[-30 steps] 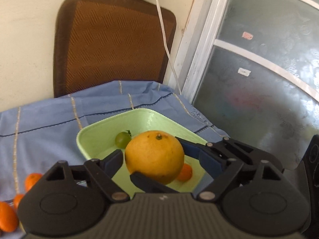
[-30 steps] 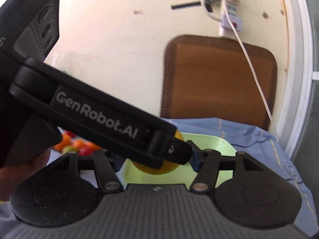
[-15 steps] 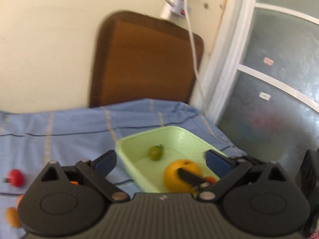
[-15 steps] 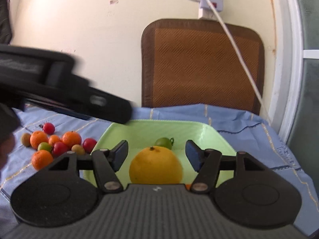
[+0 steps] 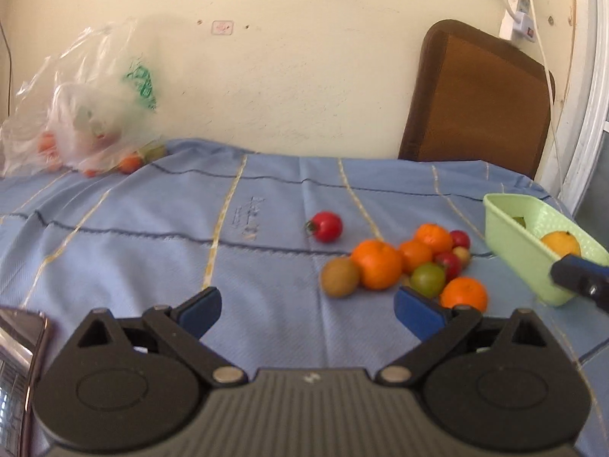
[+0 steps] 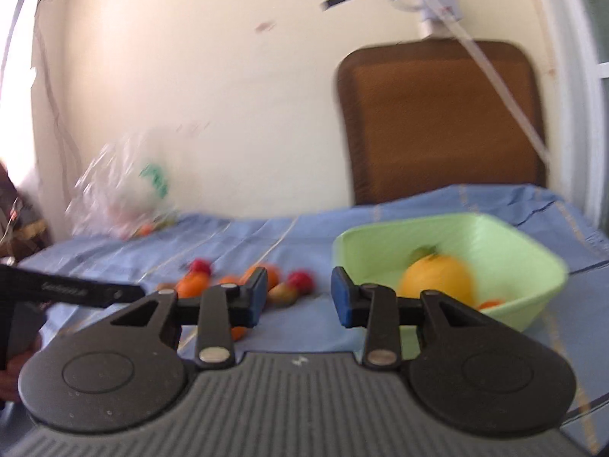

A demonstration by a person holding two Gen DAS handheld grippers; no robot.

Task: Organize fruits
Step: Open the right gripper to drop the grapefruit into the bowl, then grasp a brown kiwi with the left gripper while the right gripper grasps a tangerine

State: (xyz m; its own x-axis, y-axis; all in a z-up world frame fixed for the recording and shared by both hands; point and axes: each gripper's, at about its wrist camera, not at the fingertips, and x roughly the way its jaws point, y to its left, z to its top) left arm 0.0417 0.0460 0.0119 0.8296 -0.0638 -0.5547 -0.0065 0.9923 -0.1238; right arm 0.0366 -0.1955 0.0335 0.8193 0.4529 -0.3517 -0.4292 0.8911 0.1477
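A light green basket (image 5: 525, 243) (image 6: 495, 240) stands at the right of the blue tablecloth and holds a large yellow orange (image 5: 560, 242) (image 6: 437, 280), a small green fruit and a small orange one. A pile of small oranges, red and green tomatoes and a kiwi (image 5: 403, 262) (image 6: 236, 282) lies left of the basket. A single red tomato (image 5: 325, 226) lies apart, behind the pile. My left gripper (image 5: 306, 310) is open and empty, in front of the pile. My right gripper (image 6: 297, 301) is open and empty, between the pile and the basket.
A clear plastic bag with more fruit (image 5: 87, 114) lies at the back left by the wall. A brown chair back (image 5: 475, 103) stands behind the table at the right. A white cable (image 5: 544, 61) hangs from the wall. A dark device's edge (image 5: 19, 342) shows at lower left.
My left gripper let go of the large orange into the basket, then swung left to face the pile. My right gripper also turned left, away from the basket.
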